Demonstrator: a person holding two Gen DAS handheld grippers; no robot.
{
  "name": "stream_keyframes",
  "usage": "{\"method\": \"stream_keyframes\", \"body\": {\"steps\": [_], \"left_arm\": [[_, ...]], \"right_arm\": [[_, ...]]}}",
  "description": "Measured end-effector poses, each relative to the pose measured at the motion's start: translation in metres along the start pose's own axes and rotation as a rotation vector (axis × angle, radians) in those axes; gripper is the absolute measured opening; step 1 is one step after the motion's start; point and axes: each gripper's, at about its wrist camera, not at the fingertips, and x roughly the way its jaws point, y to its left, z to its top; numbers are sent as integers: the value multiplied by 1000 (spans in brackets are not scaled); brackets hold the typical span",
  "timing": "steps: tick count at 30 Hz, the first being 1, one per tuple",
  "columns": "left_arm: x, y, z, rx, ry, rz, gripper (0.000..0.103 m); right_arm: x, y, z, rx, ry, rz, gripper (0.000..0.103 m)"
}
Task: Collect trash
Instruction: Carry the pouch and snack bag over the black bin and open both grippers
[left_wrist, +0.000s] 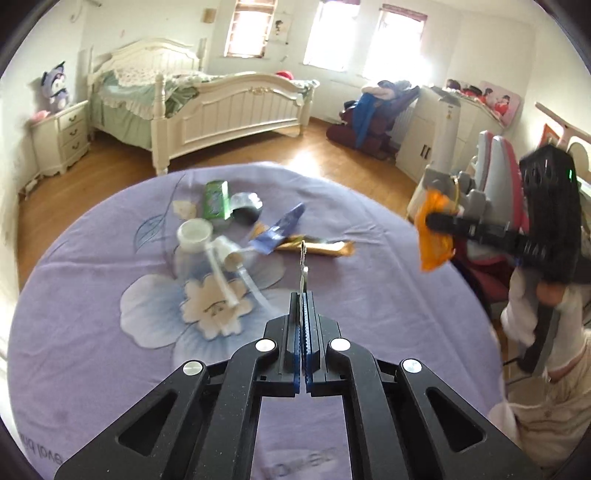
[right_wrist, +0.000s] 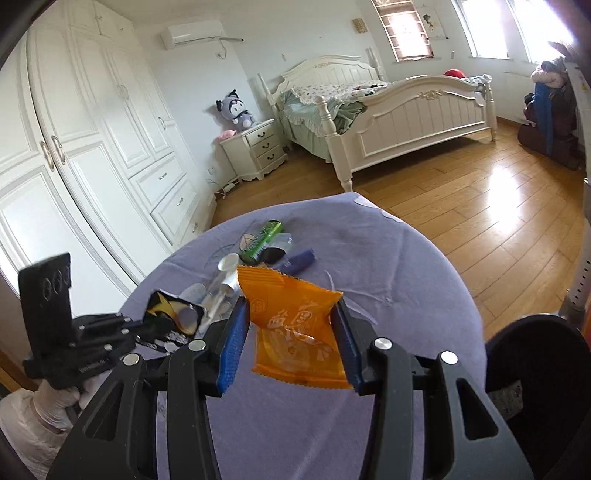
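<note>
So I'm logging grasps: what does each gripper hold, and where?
Right gripper: orange wrapper, by its side edges. Left gripper: black-and-gold wrapper, pinched edge-on.

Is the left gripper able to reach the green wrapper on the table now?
Probably not yet: the left gripper is shut on a thin black and gold wrapper, so its jaws are occupied. The green wrapper lies uncovered beyond other trash.

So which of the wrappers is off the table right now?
The orange crinkled plastic snack wrapper, gripped in the right tongs above the purple cloth. The green, blue and gold wrappers lie on the cloth.
</note>
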Motion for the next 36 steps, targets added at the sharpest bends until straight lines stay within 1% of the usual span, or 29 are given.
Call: {"method": "stream_keyframes", "body": {"steps": [2, 6, 10, 14, 19, 23, 27, 32, 36], "left_arm": [[2, -17, 10, 8, -12, -31, 3], [22, -69, 31, 57, -11, -115, 3], [55, -122, 47, 109, 9, -218, 3], [95, -165, 55, 149, 44, -299, 3], [146, -203, 60, 160, 94, -363, 3], [178, -226, 61, 178, 129, -377, 3], [196, -241, 59, 194, 154, -385, 3], [205, -252, 59, 212, 168, -387, 3], [207, -254, 59, 217, 173, -390, 3]], "right_arm": [[-13, -9, -10, 9, -10, -34, 45], [-38, -33, -22, 43, -44, -109, 45], [-59, -60, -31, 55, -70, -210, 45], [-67, -86, -41, 32, -56, -341, 45], [-75, -128, -57, 81, -31, -423, 45], [-83, -155, -70, 115, -16, -457, 45], [-84, -169, -76, 137, -10, -472, 45], [-86, -181, -81, 144, -3, -480, 45], [-87, -182, -82, 154, 1, -483, 45]]}}
